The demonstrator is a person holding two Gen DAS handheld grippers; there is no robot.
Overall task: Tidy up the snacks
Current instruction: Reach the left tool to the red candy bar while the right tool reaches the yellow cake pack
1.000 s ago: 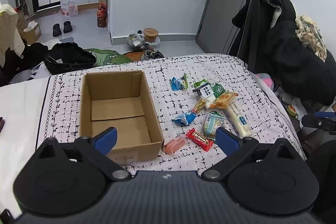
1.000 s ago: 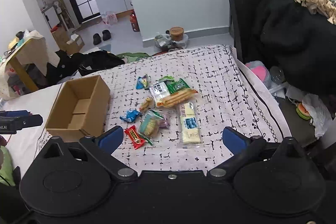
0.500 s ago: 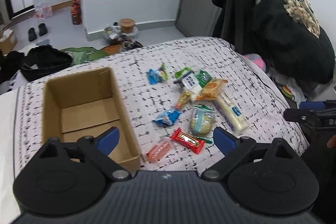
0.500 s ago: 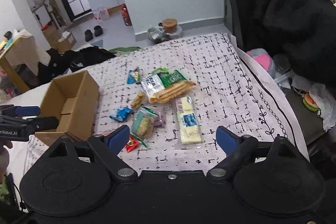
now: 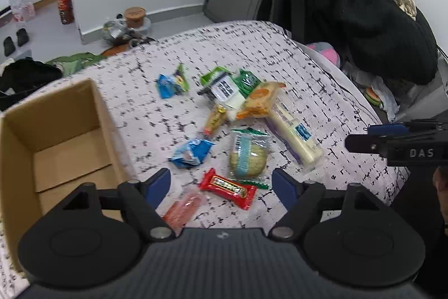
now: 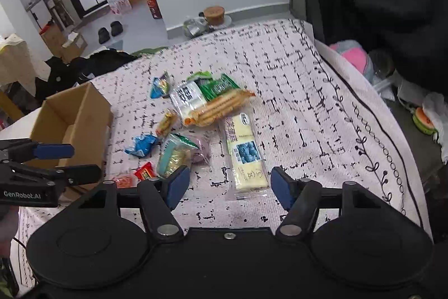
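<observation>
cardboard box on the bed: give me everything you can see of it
The cardboard box is plain brown corrugated card, rectangular, open-topped with no top flaps showing. It looks empty: only its folded bottom flaps show inside, though the near part of its floor is hidden behind the left gripper. It sits upright on the black-and-white patterned bedspread, left of the scattered snacks. No snack touches it as far as shows; the pink packet lies closest, near its front corner. Neither gripper touches it.

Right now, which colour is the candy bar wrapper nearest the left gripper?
Red candy bar wrapper, clearest in the left wrist view.
</observation>
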